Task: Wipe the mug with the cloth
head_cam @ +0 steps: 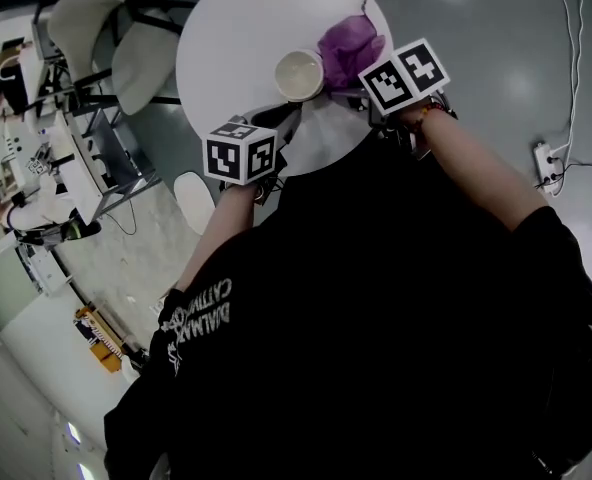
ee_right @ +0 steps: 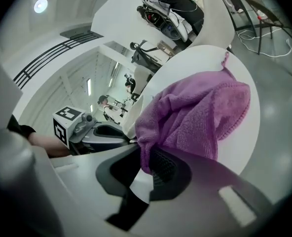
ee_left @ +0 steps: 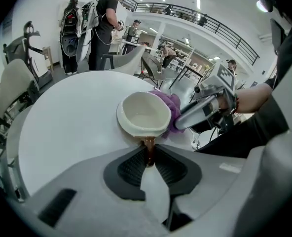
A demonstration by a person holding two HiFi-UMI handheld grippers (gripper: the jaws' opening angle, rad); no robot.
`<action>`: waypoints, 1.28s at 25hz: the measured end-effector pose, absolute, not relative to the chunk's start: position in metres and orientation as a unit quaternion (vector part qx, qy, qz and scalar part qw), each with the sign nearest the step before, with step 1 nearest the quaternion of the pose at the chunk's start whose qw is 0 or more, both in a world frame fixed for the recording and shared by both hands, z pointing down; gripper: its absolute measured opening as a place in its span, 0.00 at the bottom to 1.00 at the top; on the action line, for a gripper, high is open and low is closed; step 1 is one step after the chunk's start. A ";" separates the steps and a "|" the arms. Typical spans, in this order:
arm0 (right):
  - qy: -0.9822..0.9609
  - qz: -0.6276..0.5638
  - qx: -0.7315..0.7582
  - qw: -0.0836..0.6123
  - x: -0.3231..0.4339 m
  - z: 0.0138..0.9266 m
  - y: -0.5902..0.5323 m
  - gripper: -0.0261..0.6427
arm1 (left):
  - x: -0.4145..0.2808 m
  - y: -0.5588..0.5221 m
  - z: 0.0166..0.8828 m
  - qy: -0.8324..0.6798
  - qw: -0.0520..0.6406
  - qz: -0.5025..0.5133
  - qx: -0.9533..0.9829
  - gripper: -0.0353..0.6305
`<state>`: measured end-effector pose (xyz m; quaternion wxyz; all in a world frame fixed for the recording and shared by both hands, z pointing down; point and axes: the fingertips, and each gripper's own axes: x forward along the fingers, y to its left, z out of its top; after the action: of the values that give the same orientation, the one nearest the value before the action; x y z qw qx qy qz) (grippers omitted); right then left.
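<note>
A cream mug (head_cam: pixel 299 74) stands upright on the round white table (head_cam: pixel 236 38), near its front edge. My left gripper (ee_left: pixel 149 154) is shut on the mug's brown handle (ee_left: pixel 149 144), which sits pinched between the pad tips. A purple cloth (head_cam: pixel 348 48) lies bunched against the mug's right side. In the right gripper view the cloth (ee_right: pixel 195 117) spreads over the table, with one corner drawn between the jaws. My right gripper (ee_right: pixel 145 157) is shut on that corner. In the head view the left gripper (head_cam: pixel 281 118) and right gripper (head_cam: pixel 354 90) flank the mug.
White chairs (head_cam: pixel 141 53) stand by the table's left side. A power strip with cables (head_cam: pixel 546 158) lies on the floor at the right. In the left gripper view people (ee_left: pixel 104 28) stand beyond the table, with more desks and chairs behind.
</note>
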<state>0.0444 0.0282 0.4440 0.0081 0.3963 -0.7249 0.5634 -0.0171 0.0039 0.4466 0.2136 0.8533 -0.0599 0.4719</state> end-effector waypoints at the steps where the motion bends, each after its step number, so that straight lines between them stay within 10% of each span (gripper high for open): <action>1: -0.729 0.561 0.390 0.015 0.041 0.445 0.031 0.09 | -0.015 0.007 0.447 -0.063 0.215 0.473 0.852 0.14; 32: -0.793 0.511 0.320 0.086 -0.009 0.455 0.049 0.09 | 0.003 0.033 0.447 -0.098 0.299 0.463 0.829 0.14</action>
<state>-0.0093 0.0485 0.4548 0.0859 0.3202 -0.7929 0.5112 0.0027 0.0329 0.4475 0.2987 0.8289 -0.0982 0.4627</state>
